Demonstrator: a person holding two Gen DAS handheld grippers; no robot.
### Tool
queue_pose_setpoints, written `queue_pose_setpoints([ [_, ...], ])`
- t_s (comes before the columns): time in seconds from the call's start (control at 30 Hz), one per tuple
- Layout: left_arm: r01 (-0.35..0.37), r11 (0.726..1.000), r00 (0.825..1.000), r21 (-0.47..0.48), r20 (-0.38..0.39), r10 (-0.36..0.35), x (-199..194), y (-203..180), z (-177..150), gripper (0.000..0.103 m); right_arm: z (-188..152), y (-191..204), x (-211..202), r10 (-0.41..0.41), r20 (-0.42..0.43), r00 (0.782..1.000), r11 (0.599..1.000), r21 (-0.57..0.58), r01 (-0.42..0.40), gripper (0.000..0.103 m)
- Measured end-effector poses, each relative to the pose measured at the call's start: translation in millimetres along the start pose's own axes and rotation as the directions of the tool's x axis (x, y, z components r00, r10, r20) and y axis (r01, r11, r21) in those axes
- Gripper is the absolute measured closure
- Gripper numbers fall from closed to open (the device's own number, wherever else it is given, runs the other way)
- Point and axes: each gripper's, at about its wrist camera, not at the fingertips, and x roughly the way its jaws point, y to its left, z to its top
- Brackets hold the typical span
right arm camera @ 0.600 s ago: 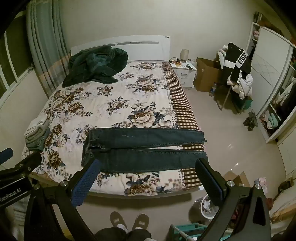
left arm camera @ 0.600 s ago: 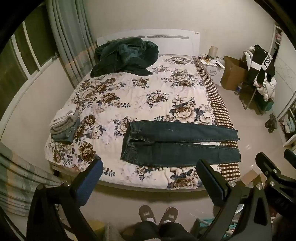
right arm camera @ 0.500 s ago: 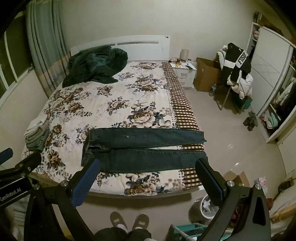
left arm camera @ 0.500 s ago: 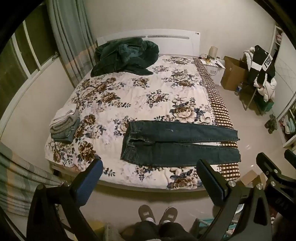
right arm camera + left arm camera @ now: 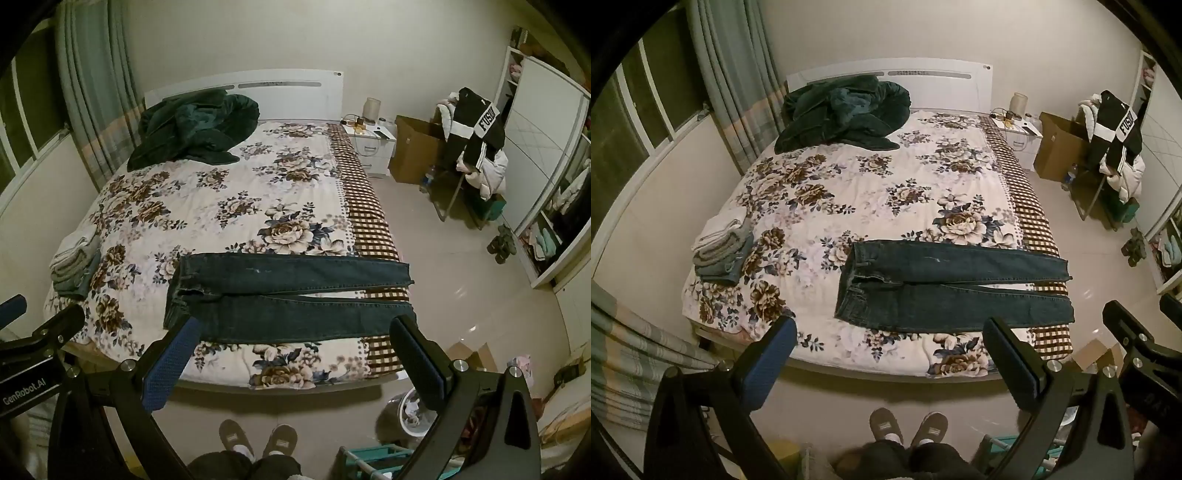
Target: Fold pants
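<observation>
Dark blue jeans lie flat near the front edge of the floral bed, waist to the left, both legs stretched right to the checked border. They also show in the right wrist view. My left gripper is open and empty, held above the floor in front of the bed. My right gripper is open and empty too, level with the bed's front edge. Neither touches the jeans.
A dark green blanket is heaped at the headboard. A stack of folded clothes sits at the bed's left edge. A nightstand, cardboard box and clothes-laden chair stand right. My slippered feet are on the floor.
</observation>
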Motion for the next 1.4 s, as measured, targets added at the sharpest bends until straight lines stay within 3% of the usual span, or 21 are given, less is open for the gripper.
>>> queue_pose_setpoints([
  [1.0,0.005,1.0,1.0,-0.005,0.007,-0.005,-0.1,0.6,-0.5,0.0,-0.8,3.7,-5.7,-0.003,-0.007,1.0,1.0,-0.006,0.002,0.0],
  [1.4,0.004,1.0,1.0,-0.005,0.01,-0.004,-8.8,17.8,2.0,0.0,-0.8,5.5,-7.7,-0.002,-0.008,1.0,1.0,-0.008,0.002,0.0],
])
